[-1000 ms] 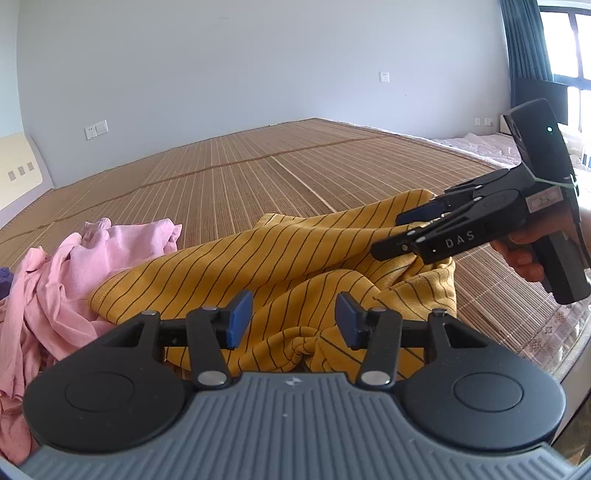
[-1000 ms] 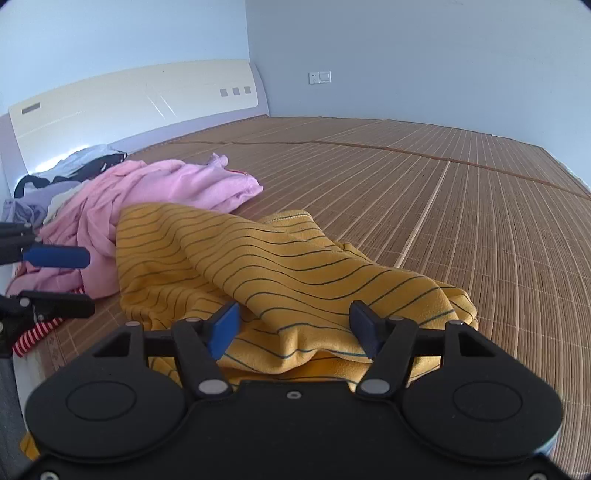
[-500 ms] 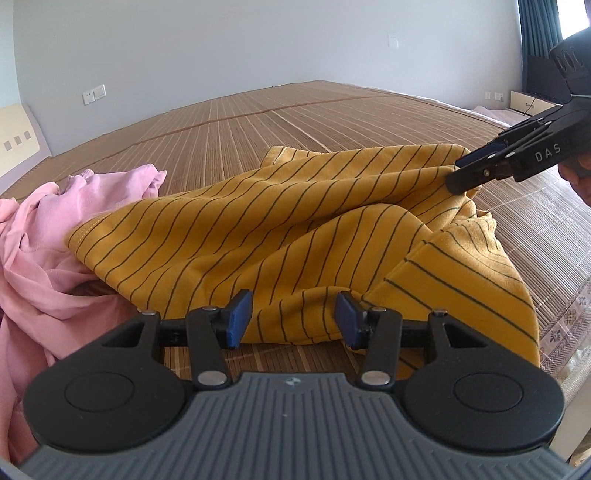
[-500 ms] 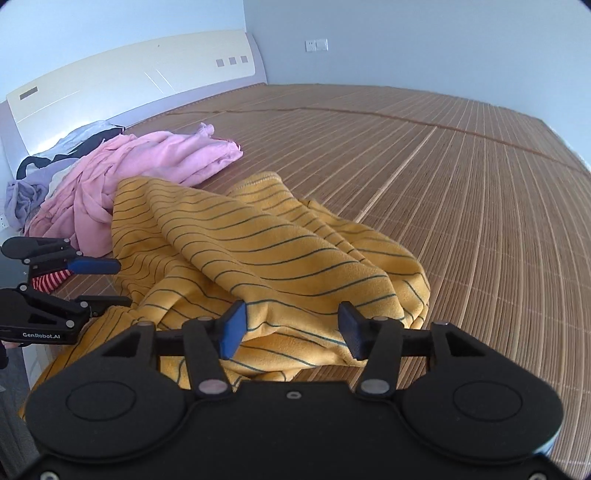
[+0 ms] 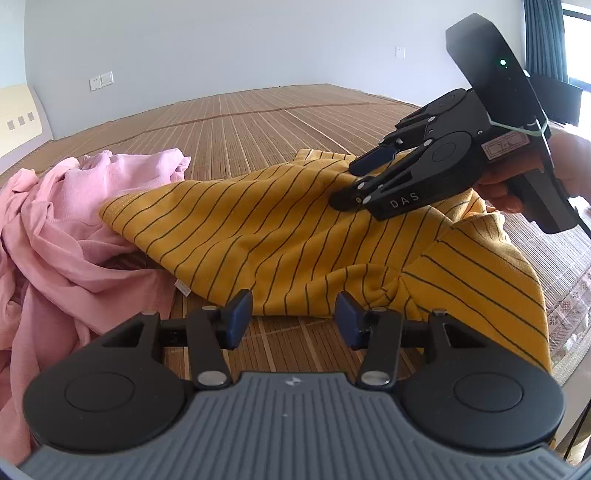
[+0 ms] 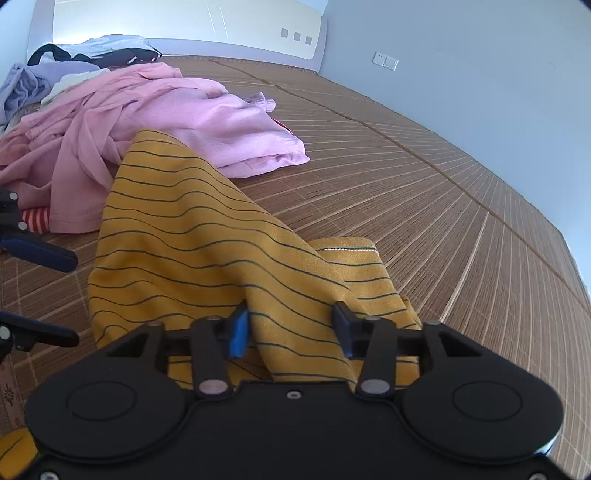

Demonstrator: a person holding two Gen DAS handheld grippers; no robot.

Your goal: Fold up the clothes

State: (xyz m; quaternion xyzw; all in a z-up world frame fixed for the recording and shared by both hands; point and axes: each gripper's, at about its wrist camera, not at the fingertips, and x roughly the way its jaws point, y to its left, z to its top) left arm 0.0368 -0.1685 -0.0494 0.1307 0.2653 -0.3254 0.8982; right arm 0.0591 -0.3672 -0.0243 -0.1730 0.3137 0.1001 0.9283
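Observation:
A yellow shirt with thin dark stripes (image 5: 288, 236) lies crumpled on the bamboo mat (image 5: 258, 122). My left gripper (image 5: 294, 321) is open just short of the shirt's near hem, with only mat between its fingers. My right gripper (image 5: 347, 182), held by a hand, comes in from the right and rests on top of the shirt. In the right wrist view my right gripper (image 6: 290, 328) is open, with a raised fold of the yellow shirt (image 6: 192, 236) between its spread fingers. My left gripper (image 6: 55, 295) shows open at that view's left edge.
A heap of pink clothes (image 5: 74, 221) lies left of the shirt and touches it. Behind the pink clothes (image 6: 166, 118) are lavender, white and black garments (image 6: 74, 55) by the headboard (image 6: 184, 18). A red-striped piece (image 6: 35, 219) pokes out. The bed's edge (image 5: 565, 314) runs on the right.
My right gripper has come down and leftward onto the shirt, and a fold of fabric now stands between its fingers. My left gripper has backed off slightly from the hem.

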